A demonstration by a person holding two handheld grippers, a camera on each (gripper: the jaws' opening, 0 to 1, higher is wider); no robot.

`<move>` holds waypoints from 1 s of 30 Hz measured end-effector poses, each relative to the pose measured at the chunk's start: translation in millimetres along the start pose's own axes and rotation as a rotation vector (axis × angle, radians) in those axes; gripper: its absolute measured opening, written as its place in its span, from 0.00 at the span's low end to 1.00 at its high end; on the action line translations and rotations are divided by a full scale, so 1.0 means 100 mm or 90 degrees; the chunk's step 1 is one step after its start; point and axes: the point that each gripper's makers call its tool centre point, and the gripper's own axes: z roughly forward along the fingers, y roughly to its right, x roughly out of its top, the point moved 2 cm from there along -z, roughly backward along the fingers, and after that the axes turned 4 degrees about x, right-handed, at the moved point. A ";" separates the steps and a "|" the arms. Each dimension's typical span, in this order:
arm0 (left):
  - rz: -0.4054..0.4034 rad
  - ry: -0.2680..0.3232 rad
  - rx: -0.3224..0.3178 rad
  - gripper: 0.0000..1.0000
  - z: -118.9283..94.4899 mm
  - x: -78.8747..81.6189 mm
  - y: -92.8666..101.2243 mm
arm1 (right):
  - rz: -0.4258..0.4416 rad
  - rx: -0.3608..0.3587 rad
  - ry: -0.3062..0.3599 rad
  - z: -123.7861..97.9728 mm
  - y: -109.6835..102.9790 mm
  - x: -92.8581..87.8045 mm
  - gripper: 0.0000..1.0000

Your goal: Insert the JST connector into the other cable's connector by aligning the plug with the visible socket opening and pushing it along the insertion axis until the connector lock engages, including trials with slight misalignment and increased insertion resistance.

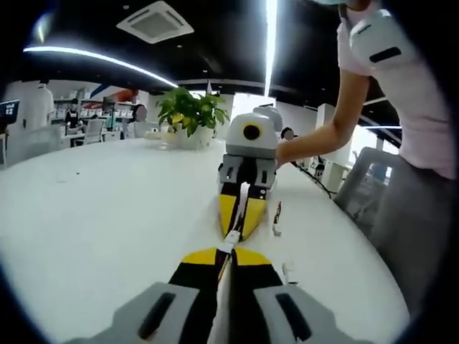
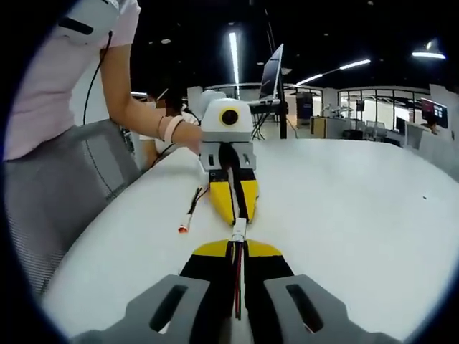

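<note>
White worktop [image 1: 86,215] under office strip lights, plant [image 1: 188,111] at the back. We hold the left tool [image 1: 228,252] clamped on a cable, its plug [image 1: 231,240] at the tips. Facing it, tip to tip, our right tool [image 2: 239,244] grips the socket [image 2: 239,229]. A spare cable [image 2: 192,209] lies beside them.

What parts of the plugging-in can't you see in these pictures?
- Whether the lock has clicked: the white connectors are too small in both views.
- The socket opening: hidden in the left gripper view behind the left gripper.
- The spare cable beside the right gripper: its plug is too small to make out.
</note>
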 end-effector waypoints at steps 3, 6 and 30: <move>0.017 -0.008 0.013 0.00 0.01 -0.01 -0.05 | -0.010 -0.002 -0.004 0.02 0.06 -0.01 0.03; 0.029 -0.015 0.021 0.00 0.02 -0.02 -0.07 | -0.021 -0.002 -0.012 0.02 0.08 -0.02 0.03; 0.062 -0.048 0.079 0.13 0.03 -0.02 -0.17 | 0.007 -0.038 0.016 0.05 0.31 -0.02 0.09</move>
